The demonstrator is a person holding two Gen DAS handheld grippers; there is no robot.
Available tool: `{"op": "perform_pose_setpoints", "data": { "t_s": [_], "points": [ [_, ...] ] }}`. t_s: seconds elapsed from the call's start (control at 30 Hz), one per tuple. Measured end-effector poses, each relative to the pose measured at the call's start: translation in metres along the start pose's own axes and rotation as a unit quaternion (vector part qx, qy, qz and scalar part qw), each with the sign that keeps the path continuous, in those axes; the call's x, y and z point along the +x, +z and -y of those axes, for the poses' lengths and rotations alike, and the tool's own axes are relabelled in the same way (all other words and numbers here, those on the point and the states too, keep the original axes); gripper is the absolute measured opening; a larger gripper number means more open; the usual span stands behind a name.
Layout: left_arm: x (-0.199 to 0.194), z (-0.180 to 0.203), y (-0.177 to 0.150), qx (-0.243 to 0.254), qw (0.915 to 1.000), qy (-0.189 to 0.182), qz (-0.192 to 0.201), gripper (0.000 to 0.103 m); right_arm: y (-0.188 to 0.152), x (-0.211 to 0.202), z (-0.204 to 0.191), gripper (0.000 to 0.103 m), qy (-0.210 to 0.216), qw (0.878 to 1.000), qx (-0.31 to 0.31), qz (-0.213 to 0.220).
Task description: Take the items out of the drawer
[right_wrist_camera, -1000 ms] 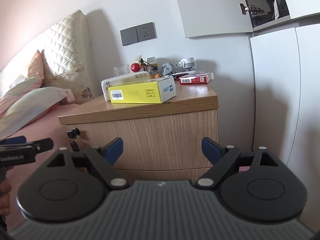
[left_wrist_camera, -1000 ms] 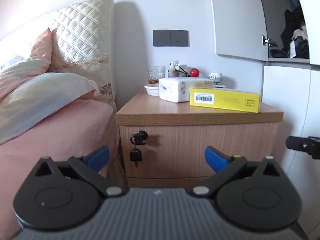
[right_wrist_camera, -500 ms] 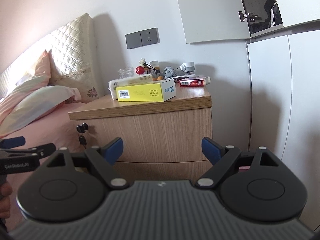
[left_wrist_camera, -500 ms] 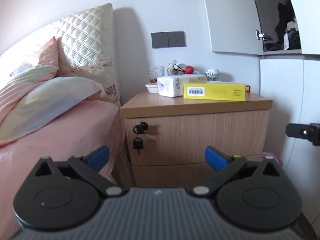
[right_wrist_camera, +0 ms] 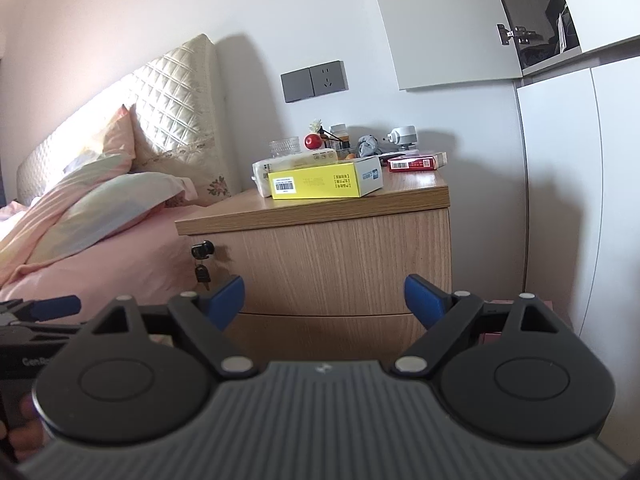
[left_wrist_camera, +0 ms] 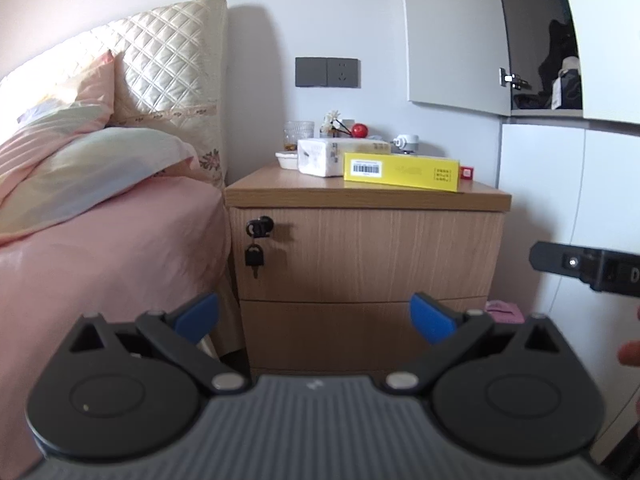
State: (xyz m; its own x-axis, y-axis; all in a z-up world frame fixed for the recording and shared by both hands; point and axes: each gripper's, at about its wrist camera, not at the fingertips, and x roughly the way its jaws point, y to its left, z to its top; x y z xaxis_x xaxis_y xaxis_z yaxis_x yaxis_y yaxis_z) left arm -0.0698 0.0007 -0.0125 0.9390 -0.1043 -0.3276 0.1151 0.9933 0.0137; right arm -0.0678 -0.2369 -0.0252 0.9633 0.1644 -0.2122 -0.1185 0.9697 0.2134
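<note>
**Both claws drawn back from the shut nightstand drawers**

Compared with one second ago, both cameras sit further from the nightstand, so it looks smaller and its lower drawer front is now in full view. The left claw stands wide, with its blue fingertips far apart and nothing between them. The right claw is wide in the same way and holds nothing.

In the left wrist view the nightstand fills the centre of the frame. Its upper drawer is shut, with a black lock and a hanging key at its left edge. The lower drawer under it is shut too, between the two fingertips in the picture. On the wooden top lies a yellow box, just beside a white tissue pack. Behind them stand a glass and a small red ball. A red box lies at the right rear of the top in the right wrist view.

The bed with pink sheet takes the left side of the frame. The other claw shows at the right edge as a black bar.
</note>
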Motion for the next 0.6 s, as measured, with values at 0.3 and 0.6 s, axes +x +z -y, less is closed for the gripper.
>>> {"op": "perform_pose_setpoints", "data": {
  "t_s": [0.3,0.6],
  "points": [
    [0.003,0.001,0.001,-0.003,0.9999,0.016,0.001,0.103,-0.003,0.003,-0.006,0.103,-0.019,1.000,-0.009,0.004],
    [0.008,0.003,0.002,-0.005,0.9996,0.026,-0.001,0.103,-0.003,0.006,-0.008,0.103,-0.038,0.999,-0.006,0.002]
  ]
}}
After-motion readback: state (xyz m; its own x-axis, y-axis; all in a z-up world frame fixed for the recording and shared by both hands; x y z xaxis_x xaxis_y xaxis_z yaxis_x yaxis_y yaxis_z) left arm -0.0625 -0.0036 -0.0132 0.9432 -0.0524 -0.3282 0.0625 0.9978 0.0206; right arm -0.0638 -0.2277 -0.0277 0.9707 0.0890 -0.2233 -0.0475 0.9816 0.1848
